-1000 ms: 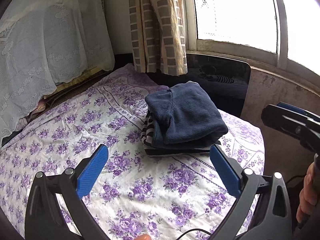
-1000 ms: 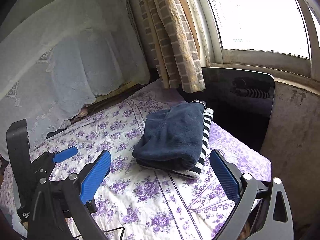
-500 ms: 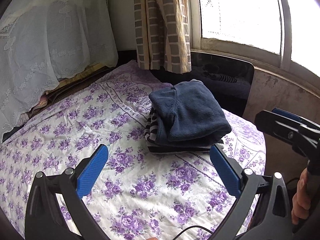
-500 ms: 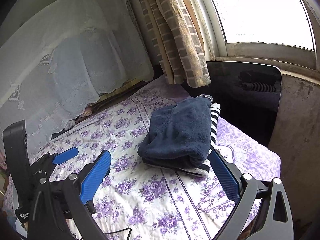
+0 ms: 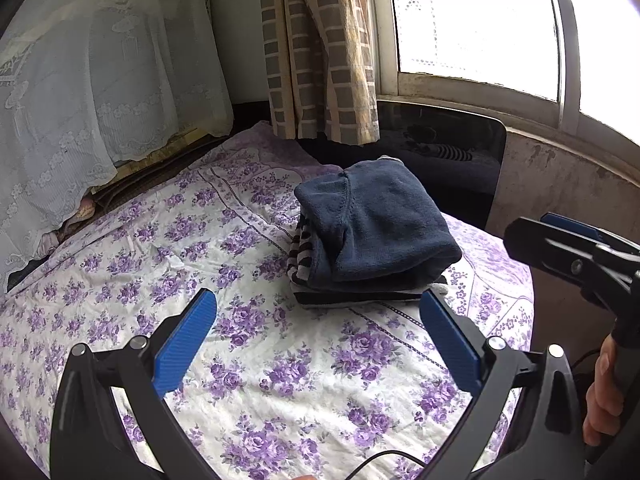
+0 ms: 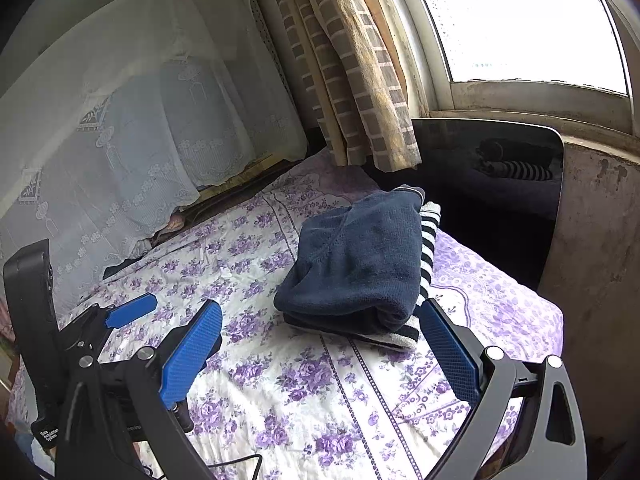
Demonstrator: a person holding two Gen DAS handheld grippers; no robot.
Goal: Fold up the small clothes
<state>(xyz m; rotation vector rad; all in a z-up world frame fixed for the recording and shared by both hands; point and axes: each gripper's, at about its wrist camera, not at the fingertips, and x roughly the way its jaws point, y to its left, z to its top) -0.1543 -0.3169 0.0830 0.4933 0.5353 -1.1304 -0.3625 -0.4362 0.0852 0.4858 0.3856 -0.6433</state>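
Note:
A folded dark blue garment lies on top of a folded black-and-white striped garment on the purple-flowered cloth. The same pile shows in the right wrist view, blue garment above striped garment. My left gripper is open and empty, held above the cloth just in front of the pile. My right gripper is open and empty, also just in front of the pile. Each gripper shows at the edge of the other's view.
The flowered cloth covers a table or bed. A white lace cover stands at the back left. A checked curtain and window are behind. A glossy black panel stands against the wall right of the pile.
Both grippers have drawn slightly back from the pile and shifted a little; the pile sits a bit lower and more central in both views. Jaws stay open.

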